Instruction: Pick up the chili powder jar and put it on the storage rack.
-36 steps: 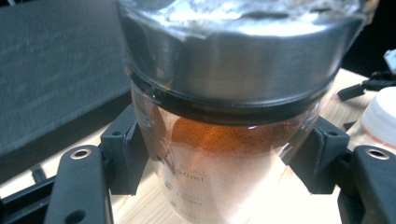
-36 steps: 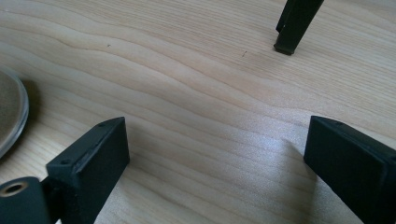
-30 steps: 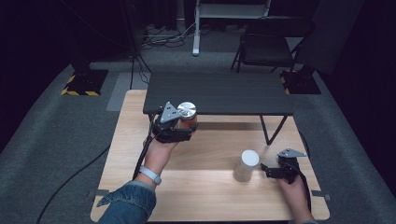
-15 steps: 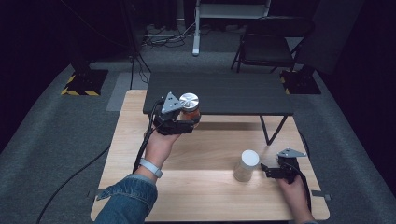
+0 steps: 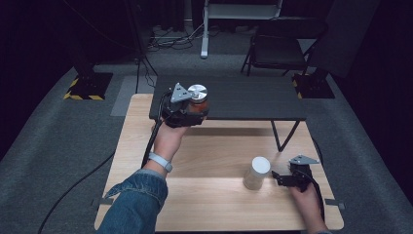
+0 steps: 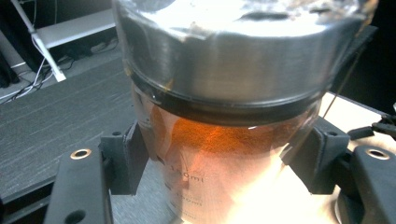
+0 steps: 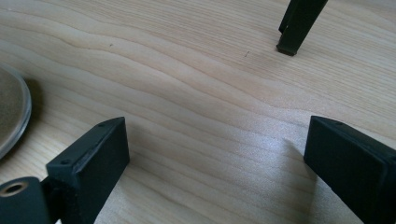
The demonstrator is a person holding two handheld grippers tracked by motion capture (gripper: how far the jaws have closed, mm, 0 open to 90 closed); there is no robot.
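Glass spice jar (image 6: 219,154) clamped upright in left gripper (image 5: 187,111), near dark shelf (image 5: 243,100) at twelve o'clock; keep level, lower gently; right gripper (image 5: 287,178) open, beside white jar (image 5: 257,173)

The one readable marking is on the glass jar (image 6: 219,154) clamped in the left gripper (image 6: 224,163). Between the gripper's two pads, low on the jar's clear wall, a printed measuring scale shows in the left gripper view. Its top line looks like "140ml", though glare and blur make the first digits uncertain. A second, fainter line of the scale sits just beneath it, closer to the gripper's base, too blurred to read.
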